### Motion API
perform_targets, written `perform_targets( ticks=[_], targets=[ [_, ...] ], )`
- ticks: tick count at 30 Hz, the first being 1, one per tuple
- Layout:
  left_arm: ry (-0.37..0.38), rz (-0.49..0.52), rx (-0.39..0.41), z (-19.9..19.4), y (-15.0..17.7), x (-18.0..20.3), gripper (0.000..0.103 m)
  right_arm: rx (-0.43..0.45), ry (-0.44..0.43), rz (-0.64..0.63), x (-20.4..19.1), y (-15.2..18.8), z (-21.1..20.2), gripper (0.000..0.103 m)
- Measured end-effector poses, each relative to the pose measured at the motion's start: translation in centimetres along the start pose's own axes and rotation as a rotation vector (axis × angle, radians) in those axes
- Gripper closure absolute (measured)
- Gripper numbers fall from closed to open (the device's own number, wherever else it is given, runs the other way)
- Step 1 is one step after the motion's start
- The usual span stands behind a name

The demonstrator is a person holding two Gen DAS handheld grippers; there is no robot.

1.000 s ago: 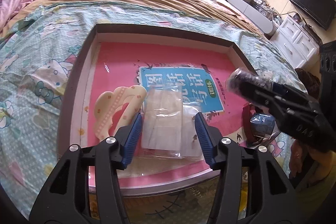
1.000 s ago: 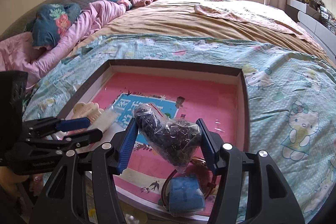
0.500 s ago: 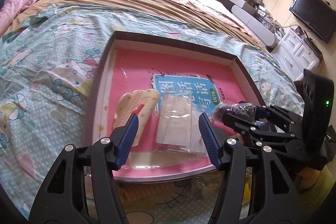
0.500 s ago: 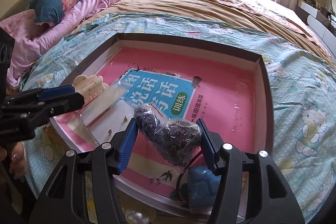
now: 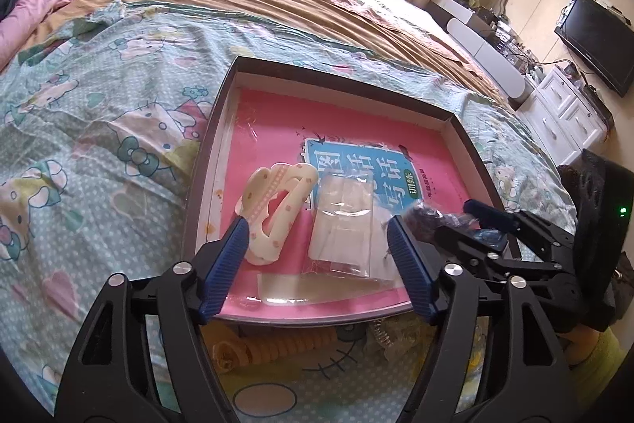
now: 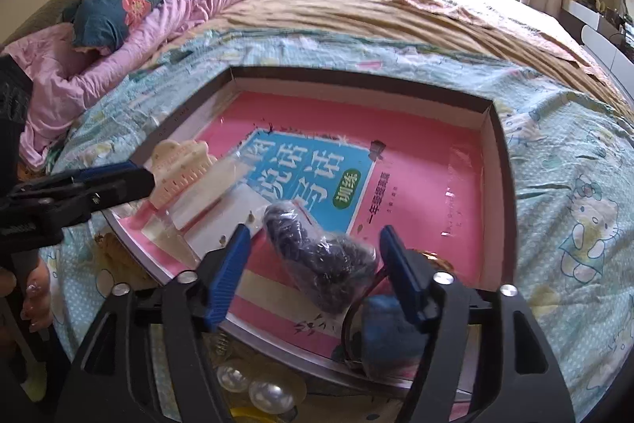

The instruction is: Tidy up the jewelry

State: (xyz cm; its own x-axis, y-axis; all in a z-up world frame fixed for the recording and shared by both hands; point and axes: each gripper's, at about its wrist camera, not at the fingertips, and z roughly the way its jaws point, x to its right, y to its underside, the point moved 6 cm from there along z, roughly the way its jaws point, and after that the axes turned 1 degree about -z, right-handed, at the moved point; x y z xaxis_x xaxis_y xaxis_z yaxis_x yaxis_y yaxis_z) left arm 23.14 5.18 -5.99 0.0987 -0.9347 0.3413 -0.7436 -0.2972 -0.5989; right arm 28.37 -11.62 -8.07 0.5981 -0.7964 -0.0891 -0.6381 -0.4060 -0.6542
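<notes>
Beads [image 6: 317,260], dark, sealed in a clear bag: lying in the tray [image 6: 489,113] near its front edge, between the spread fingers of the right gripper [image 6: 315,266]. Jaws wide apart; neither pad presses the bag, nothing held.

Blue pouch [image 6: 382,337]: at 5 o'clock from the beads, touching the bag's lower end, ringed by a dark red band.

Booklet [image 6: 416,161], pink with a blue title panel: lining the tray floor under every item.

Clear bags [image 5: 342,224], flat, overlapping: at 9 o'clock from the beads in the right wrist view; in the left wrist view, centred between the left gripper [image 5: 317,248] fingers. Jaws wide open, gripping nothing.

Hair claw [image 5: 277,209], cream with pink dots: just beside the clear bags at their 9 o'clock in the left view, its lower end by the left fingertip.

Coiled hair tie [image 5: 257,349], beige: outside the tray, on the sheet [image 5: 99,145] at 6 o'clock.

Pearl beads [image 6: 261,387]: outside the tray front, low in the right view.

Sheet: teal cartoon print, spread under the tray.
</notes>
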Motion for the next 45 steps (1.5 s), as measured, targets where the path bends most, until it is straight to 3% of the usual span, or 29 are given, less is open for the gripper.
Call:
perform_targets(
  ticks=[5, 16, 32, 45],
  targets=[
    [-0.005, -0.008, 0.004, -0.3, 0.2, -0.2, 0.036, 0.036, 0.000, 0.007, 0.1, -0.3, -1.3, 0.025],
    [-0.026, -0.041, 0.025, -1.6, 0.2, -0.8, 0.010, 0.118, -0.001, 0.048, 0.3, -0.2, -5.1, 0.013],
    [-0.024, 0.001, 0.091, -5.2, 0.2, 0.9, 0.010, 0.214, 0.006, 0.105, 1.5, 0.7, -10.6, 0.012],
    [-0.044, 0.071, 0.115, -7.6, 1.5, 2.7, 0.010, 0.227, 0.000, 0.095, 1.0, 2.1, -13.3, 0.011]
  ],
)
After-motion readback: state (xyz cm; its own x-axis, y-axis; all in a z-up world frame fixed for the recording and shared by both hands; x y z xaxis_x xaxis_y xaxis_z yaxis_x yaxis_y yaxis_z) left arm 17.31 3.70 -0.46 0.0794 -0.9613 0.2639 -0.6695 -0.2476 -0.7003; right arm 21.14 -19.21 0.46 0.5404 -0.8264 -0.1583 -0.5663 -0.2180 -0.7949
